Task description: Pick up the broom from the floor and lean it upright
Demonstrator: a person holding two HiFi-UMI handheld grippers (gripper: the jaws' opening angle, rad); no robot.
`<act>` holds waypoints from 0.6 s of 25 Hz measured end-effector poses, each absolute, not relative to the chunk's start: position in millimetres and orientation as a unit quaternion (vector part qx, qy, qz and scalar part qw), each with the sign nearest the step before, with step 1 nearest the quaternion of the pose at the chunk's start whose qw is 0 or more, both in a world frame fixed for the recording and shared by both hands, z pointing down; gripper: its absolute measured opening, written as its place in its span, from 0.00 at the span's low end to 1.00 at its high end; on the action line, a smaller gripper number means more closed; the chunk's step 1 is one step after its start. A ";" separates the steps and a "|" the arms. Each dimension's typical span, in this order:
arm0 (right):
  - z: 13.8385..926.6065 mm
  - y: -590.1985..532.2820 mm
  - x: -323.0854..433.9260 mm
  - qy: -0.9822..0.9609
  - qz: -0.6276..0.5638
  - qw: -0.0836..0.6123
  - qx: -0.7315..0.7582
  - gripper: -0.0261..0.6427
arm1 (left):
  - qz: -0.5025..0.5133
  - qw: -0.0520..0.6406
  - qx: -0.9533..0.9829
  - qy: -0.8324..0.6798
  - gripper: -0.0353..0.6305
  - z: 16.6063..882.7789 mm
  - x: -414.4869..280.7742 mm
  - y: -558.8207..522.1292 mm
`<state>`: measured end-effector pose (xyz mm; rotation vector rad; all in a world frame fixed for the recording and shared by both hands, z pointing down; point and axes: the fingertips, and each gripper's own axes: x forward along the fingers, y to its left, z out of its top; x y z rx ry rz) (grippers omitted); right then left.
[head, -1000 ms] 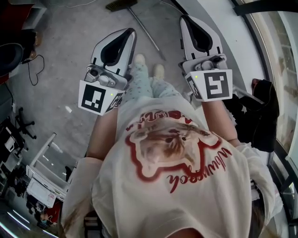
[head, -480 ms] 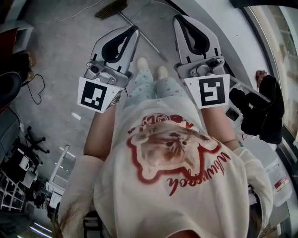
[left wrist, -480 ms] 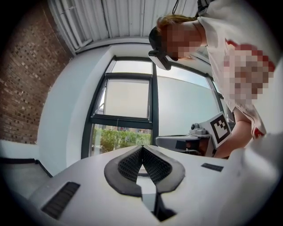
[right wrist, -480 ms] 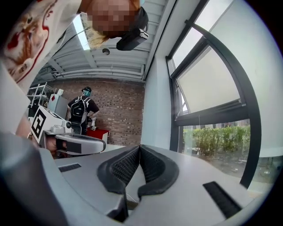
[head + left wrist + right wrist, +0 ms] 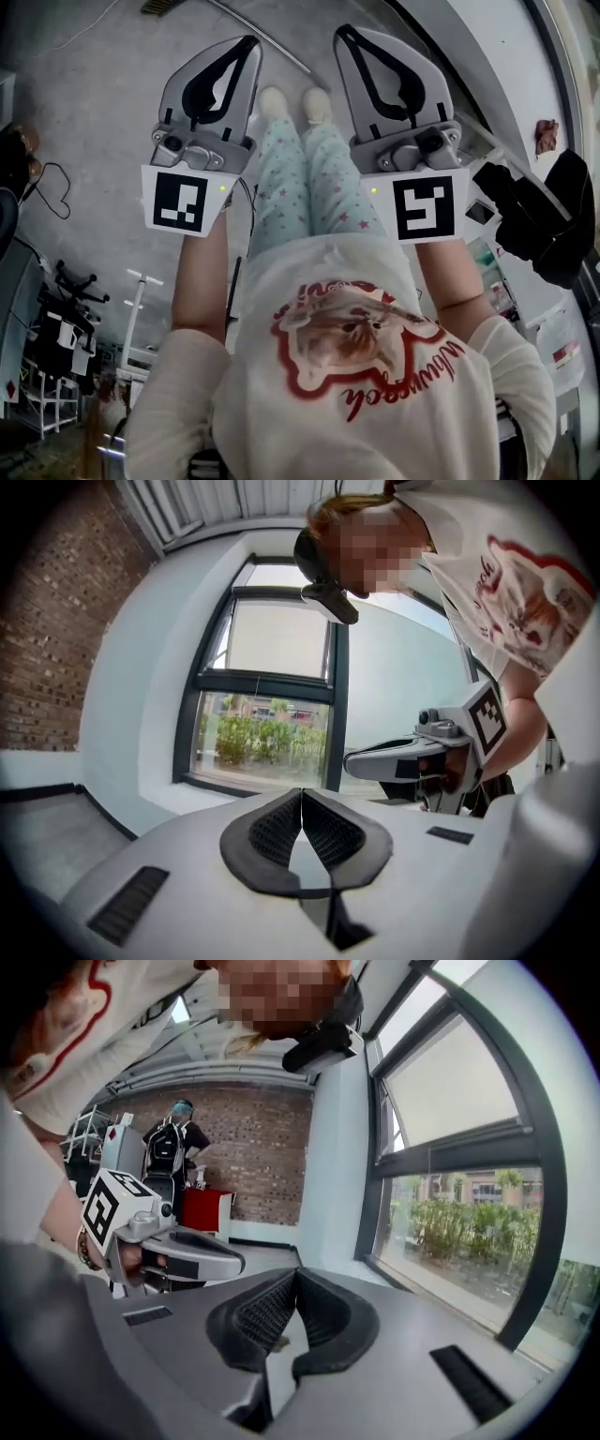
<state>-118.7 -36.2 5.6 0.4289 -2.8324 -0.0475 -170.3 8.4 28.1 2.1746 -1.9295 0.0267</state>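
Note:
The broom lies flat on the grey floor at the top of the head view. Its thin metal handle runs diagonally, and the bristle head is cut off by the top edge. My left gripper and right gripper are held side by side above the floor, pointing toward the broom but clear of it. Both are shut with nothing between the pads. In the left gripper view the left gripper has its tips together. The right gripper looks the same in its own view. Neither gripper view shows the broom.
The person's feet in white shoes stand just short of the handle. A black cable loops on the floor at left, near racks. Dark clothing lies at right by the window wall. Another person stands by a red cabinet.
Both grippers have dropped lower and look larger in the head view. The broom has slid toward the top edge of that view. The jaws stayed shut.

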 end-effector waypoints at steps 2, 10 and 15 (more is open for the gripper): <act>44.7 -41.4 -115.7 -0.975 0.005 0.163 0.151 0.08 | 0.033 0.146 0.739 -0.657 0.08 65.8 -168.6 2.7; 188.7 -40.0 -115.7 -0.959 0.059 0.231 0.154 0.08 | 0.091 0.243 0.728 -0.635 0.08 209.6 -159.8 7.6; 258.7 -36.1 -110.2 -0.953 0.058 0.262 0.142 0.08 | 0.134 0.256 0.735 -0.614 0.08 275.9 -148.4 14.3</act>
